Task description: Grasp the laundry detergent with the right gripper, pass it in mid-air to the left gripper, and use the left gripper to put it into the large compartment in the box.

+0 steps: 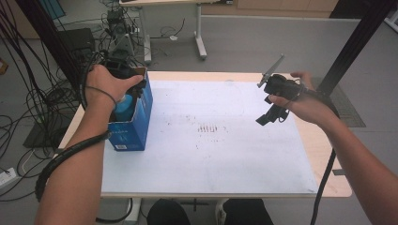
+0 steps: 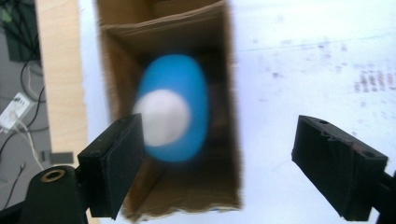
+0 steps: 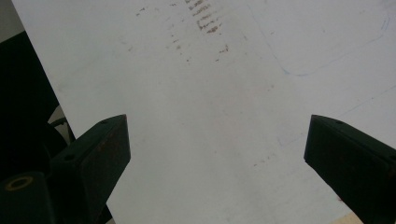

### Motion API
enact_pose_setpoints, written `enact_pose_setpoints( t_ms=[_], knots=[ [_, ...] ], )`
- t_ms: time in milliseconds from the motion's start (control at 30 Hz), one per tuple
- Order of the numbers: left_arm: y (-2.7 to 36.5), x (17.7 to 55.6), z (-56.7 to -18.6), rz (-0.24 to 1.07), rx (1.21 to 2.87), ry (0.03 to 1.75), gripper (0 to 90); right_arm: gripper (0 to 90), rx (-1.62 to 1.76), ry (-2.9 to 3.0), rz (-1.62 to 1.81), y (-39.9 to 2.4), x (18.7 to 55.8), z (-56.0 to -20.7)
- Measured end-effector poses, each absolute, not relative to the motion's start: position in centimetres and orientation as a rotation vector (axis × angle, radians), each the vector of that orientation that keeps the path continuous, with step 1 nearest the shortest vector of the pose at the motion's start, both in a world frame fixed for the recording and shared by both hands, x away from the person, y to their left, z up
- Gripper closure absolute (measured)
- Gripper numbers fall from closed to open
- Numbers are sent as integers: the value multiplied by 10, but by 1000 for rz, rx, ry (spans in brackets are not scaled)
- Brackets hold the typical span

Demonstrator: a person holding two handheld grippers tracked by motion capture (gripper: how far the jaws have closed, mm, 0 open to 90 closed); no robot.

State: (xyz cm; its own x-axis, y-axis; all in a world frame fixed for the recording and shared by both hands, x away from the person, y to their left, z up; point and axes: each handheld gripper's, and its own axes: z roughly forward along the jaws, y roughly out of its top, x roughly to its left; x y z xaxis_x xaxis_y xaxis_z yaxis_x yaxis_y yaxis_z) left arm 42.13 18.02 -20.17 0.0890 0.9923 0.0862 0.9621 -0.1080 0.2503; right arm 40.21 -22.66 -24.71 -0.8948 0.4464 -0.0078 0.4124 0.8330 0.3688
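Over the box (image 1: 133, 119) at the tabletop's (image 1: 211, 159) left edge, left tongs (image 2: 212, 154) gape empty above the bottle (image 2: 175, 107) standing inside, so drop-off looks done; right tongs (image 3: 217, 158) hover open, empty, presumably fetching next.

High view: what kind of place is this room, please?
Probably a lab or workshop for recording handling tasks: loose cables on the grey floor, a white-covered work table, and another wheeled table behind.

White sheet (image 1: 206, 154) covers wooden table (image 1: 328, 154); faint reddish marks (image 1: 212, 128) mid-sheet, possibly ink. Cables (image 1: 33, 101) on floor.
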Motion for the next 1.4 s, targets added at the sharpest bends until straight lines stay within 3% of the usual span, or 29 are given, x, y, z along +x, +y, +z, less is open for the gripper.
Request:
enact_pose_setpoints(
  t_ms=[667, 1400],
  knots=[
    [108, 448, -204, 313, 2342, 1814, 111, 71, 684, 2946, 534, -225, 410, -257],
    [87, 457, -211, 272, 2366, 1771, 116, 71, 651, 2968, 513, -219, 418, -262]
  ],
)
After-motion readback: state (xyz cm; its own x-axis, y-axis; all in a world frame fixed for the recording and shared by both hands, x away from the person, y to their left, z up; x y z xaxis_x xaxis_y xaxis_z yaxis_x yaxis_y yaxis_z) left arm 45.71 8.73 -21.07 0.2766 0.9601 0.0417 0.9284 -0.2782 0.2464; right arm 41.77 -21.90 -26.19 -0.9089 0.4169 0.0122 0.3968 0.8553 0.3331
